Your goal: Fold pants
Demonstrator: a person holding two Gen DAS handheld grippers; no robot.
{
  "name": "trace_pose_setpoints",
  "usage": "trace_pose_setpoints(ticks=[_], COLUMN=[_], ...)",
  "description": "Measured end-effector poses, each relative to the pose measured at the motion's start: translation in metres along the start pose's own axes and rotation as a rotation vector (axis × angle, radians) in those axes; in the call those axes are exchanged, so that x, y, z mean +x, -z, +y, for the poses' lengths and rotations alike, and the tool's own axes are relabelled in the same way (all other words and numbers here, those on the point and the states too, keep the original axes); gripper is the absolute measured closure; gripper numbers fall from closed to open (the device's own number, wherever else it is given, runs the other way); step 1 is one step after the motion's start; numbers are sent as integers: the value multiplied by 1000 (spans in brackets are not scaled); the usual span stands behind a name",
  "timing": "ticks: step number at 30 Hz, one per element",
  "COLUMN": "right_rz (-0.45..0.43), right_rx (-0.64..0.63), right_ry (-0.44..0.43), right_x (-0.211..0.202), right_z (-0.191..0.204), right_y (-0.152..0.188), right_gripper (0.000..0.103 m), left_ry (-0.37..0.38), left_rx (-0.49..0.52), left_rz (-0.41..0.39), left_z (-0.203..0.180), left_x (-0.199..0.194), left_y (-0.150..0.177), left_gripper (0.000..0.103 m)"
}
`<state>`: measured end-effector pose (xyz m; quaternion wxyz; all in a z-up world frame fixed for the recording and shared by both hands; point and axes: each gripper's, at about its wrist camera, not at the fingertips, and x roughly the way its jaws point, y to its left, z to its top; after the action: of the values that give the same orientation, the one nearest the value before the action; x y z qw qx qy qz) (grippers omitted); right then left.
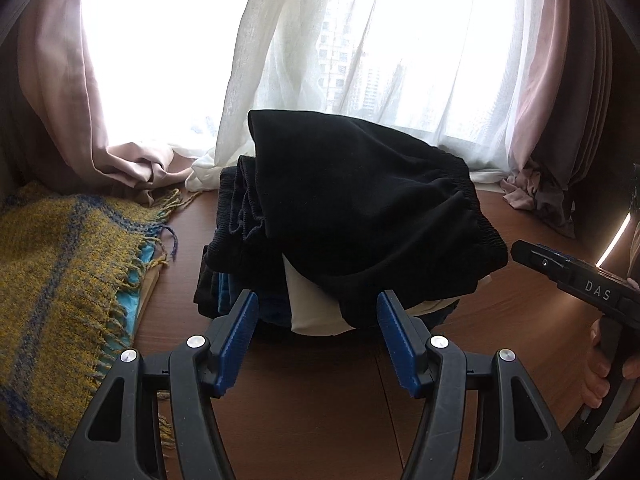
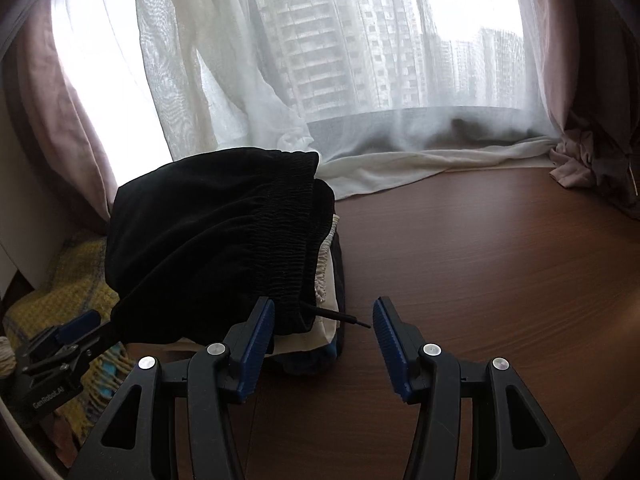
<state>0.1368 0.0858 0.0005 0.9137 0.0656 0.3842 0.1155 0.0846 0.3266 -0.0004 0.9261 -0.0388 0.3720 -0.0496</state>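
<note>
Black pants (image 1: 360, 208) with an elastic waistband lie folded on top of a stack of folded clothes (image 1: 312, 312) on the brown table (image 1: 304, 392). My left gripper (image 1: 316, 320) is open and empty, just in front of the stack. My right gripper (image 2: 323, 324) is open and empty at the stack's right front corner, beside the pants (image 2: 208, 240). A thin black drawstring tip (image 2: 340, 316) sticks out between its fingers. The right gripper also shows at the right edge of the left wrist view (image 1: 576, 276). The left gripper shows at the lower left of the right wrist view (image 2: 68, 344).
A yellow and blue fringed blanket (image 1: 60, 280) lies left of the stack. White sheer curtains (image 1: 320, 60) and pink drapes (image 1: 72, 100) hang behind, pooling on the table. Bare table surface (image 2: 500, 280) extends to the right of the stack.
</note>
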Motion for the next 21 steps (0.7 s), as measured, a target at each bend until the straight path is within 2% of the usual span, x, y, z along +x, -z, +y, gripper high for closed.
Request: trace_pose_setpoints(ticks=[5,11,16,21], right_rz=[-93,-168,-197,-190], right_rx=[-19,-57,-81,-97], right_ry=[48,85,89,55], right_x=[-40,-91,-121,-146], right_z=[-3,-12,-20,-28], right_y=[9,17,23,38], right_gripper=[33,21,20,20], left_ry=[21,-21,-83,-107], left_rx=[42,47,69,55], left_rz=[-58,-140,-180,-198], left_z=[-27,-64,-93,-114], left_x=[-28,-67,-94,-119], left_y=[-3,-1,9,26], left_gripper=[32,20,17,14])
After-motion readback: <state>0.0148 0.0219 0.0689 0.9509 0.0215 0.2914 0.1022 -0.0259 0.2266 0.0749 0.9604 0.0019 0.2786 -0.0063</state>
